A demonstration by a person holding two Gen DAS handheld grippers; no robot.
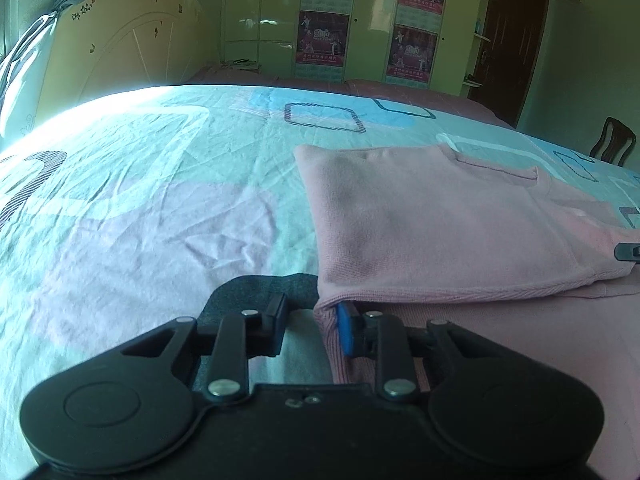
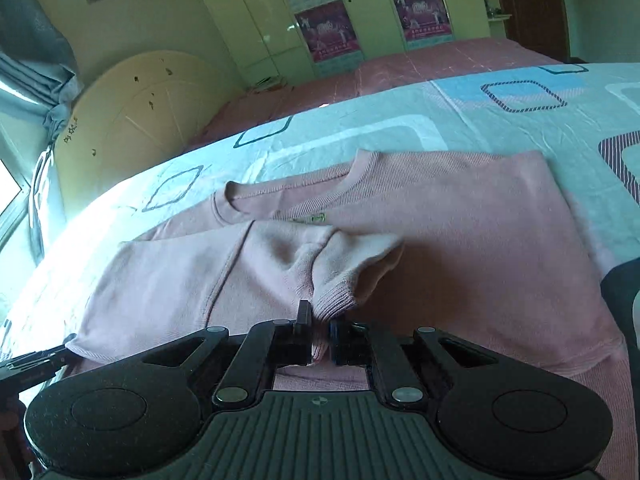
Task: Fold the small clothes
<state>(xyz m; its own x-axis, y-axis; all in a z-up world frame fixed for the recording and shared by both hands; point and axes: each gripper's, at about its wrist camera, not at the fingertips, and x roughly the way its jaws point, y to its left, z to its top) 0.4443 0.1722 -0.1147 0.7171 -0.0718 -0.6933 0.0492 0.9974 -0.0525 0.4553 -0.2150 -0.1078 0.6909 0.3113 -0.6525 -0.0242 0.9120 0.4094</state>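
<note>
A pink sweater (image 1: 440, 216) lies partly folded on the bed. It also shows in the right wrist view (image 2: 460, 216), neck away from me. My left gripper (image 1: 312, 328) is open at the sweater's near left corner; its blue-padded right finger sits under the folded hem edge, its left finger is on the sheet. My right gripper (image 2: 320, 340) is shut on the ribbed cuff (image 2: 334, 300) of a sleeve, which is drawn across the sweater's body. The right gripper's tip (image 1: 628, 251) shows at the right edge of the left wrist view.
The bed has a pale blue and pink patterned sheet (image 1: 160, 200). A cream headboard (image 1: 120, 40) and a green wardrobe (image 1: 360, 20) stand behind. A dark chair (image 1: 612, 146) stands at the far right. The left gripper shows in the right wrist view (image 2: 36, 360).
</note>
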